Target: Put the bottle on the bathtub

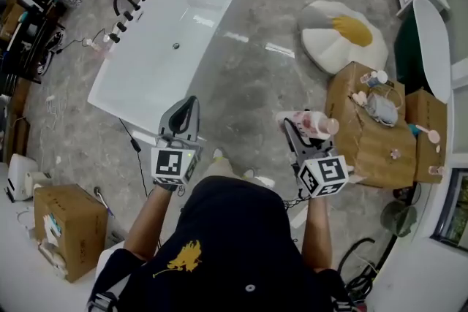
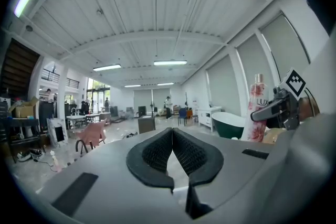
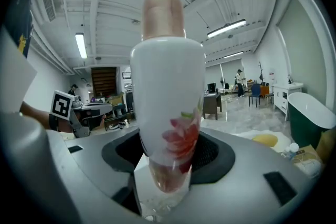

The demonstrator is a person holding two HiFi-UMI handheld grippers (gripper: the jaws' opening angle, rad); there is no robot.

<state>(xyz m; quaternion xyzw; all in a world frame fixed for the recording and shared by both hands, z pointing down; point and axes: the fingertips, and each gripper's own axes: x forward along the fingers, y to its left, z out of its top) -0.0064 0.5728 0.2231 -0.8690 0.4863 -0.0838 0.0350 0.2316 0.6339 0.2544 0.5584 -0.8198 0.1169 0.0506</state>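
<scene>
A white bottle [image 3: 167,97] with a red flower print and a tan cap stands upright between the jaws of my right gripper [image 3: 170,157], which is shut on its lower part. In the head view the bottle [image 1: 313,124] lies in the right gripper [image 1: 300,134], above the floor beside the cardboard boxes. From the left gripper view the same bottle [image 2: 256,110] shows at the right. My left gripper [image 2: 172,136] is shut with nothing in it; in the head view the left gripper [image 1: 186,112] hangs just short of the near end of the white bathtub [image 1: 135,80].
Cardboard boxes [image 1: 365,131] with small bottles on top stand at the right. A white and yellow beanbag [image 1: 342,36] lies beyond them. Another box [image 1: 66,226] sits at the lower left. A dark green tub [image 1: 409,47] is at the far right. A black faucet [image 1: 126,7] stands by the bathtub's left side.
</scene>
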